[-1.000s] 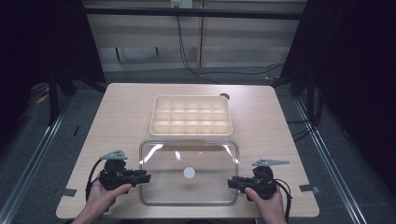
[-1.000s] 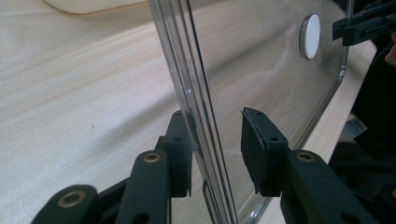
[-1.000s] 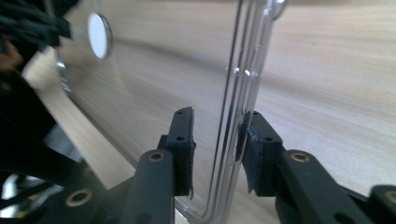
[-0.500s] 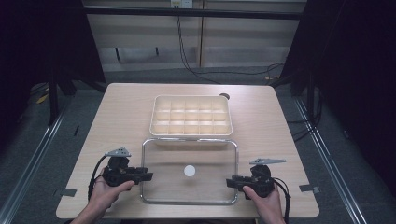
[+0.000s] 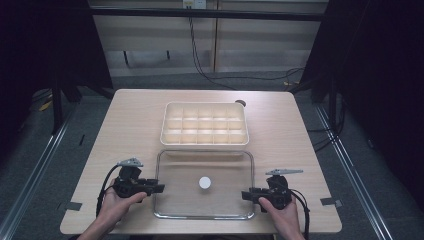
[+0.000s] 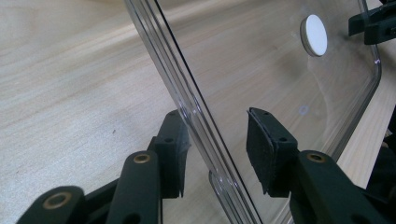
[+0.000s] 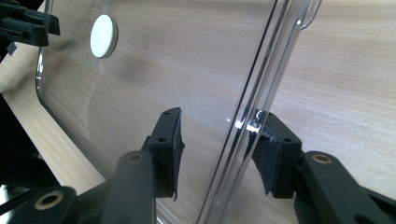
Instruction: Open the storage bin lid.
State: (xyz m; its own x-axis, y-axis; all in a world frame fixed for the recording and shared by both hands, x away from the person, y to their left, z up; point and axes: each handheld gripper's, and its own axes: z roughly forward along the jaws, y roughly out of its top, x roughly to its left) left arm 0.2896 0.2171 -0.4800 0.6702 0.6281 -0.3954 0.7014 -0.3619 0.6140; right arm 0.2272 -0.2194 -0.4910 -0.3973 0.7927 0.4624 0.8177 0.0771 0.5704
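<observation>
A clear plastic lid (image 5: 225, 167) with a white round knob (image 5: 204, 182) lies flat on the wooden table, just in front of a cream compartment box (image 5: 205, 142). My left gripper (image 5: 159, 188) sits at the lid's left edge and my right gripper (image 5: 246, 194) at its right edge. In the left gripper view the lid's rim (image 6: 187, 100) runs between the jaws of the left gripper (image 6: 217, 154), with a gap at the pads. The right gripper view shows the rim (image 7: 254, 100) between the right gripper (image 7: 219, 149) jaws, also loose. Both grippers' jaws have just been opening.
The box's several compartments look empty. A small dark hole (image 5: 240, 103) sits in the tabletop (image 5: 130, 125) behind the box. Cables trail from both grippers toward the near edge. Dark floor and metal rails surround the table.
Both grippers' jaws have spread apart off the lid's edges. The lid, earlier caught in glare at its far edge, now rests flat. The hands have barely shifted.
</observation>
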